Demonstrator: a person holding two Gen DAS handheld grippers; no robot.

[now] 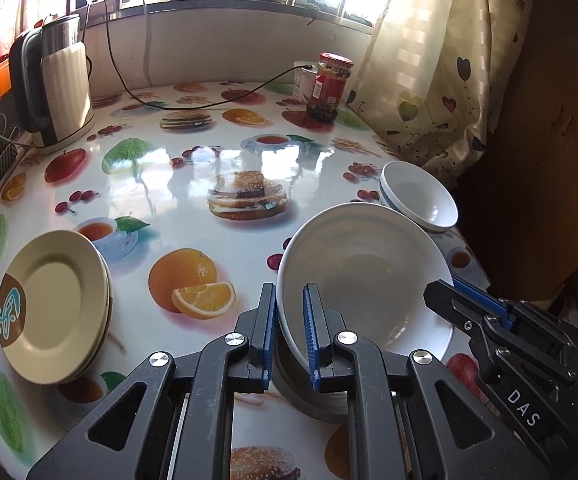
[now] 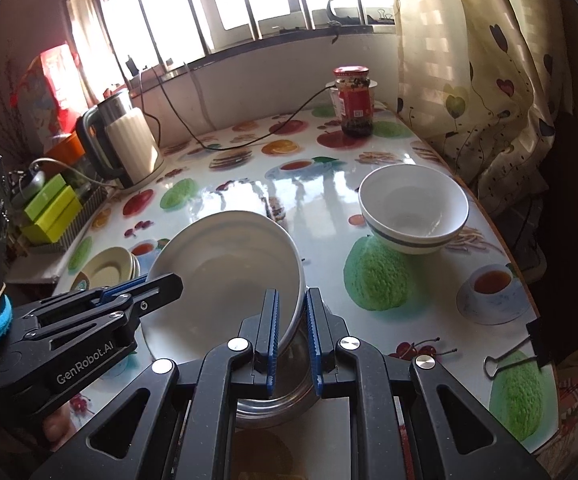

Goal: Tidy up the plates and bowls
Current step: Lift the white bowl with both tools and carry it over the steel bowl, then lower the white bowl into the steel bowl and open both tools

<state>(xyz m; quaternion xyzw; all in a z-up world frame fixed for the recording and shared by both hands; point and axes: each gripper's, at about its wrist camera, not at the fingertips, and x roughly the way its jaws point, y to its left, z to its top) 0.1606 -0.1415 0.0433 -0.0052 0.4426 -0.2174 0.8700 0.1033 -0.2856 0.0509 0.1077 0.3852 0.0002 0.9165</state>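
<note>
A large white deep plate (image 1: 365, 276) hangs tilted just above the fruit-print table (image 1: 193, 168), held from both sides. My left gripper (image 1: 289, 292) is shut on its left rim, and my right gripper (image 2: 292, 294) is shut on its right rim. Each gripper also shows in the other's view, the right gripper (image 1: 449, 292) and the left gripper (image 2: 161, 284). Under the plate stands a metal bowl (image 2: 273, 404). Two nested white bowls with a blue stripe (image 2: 413, 208) sit at the right edge. A stack of cream plates (image 1: 53, 304) lies at the left.
An electric kettle (image 1: 61, 80) stands at the back left with a black cable (image 1: 193, 104) across the table. A red-lidded jar (image 1: 329, 84) is at the back right beside a curtain (image 1: 429, 60). A binder clip (image 2: 517, 356) grips the right table edge.
</note>
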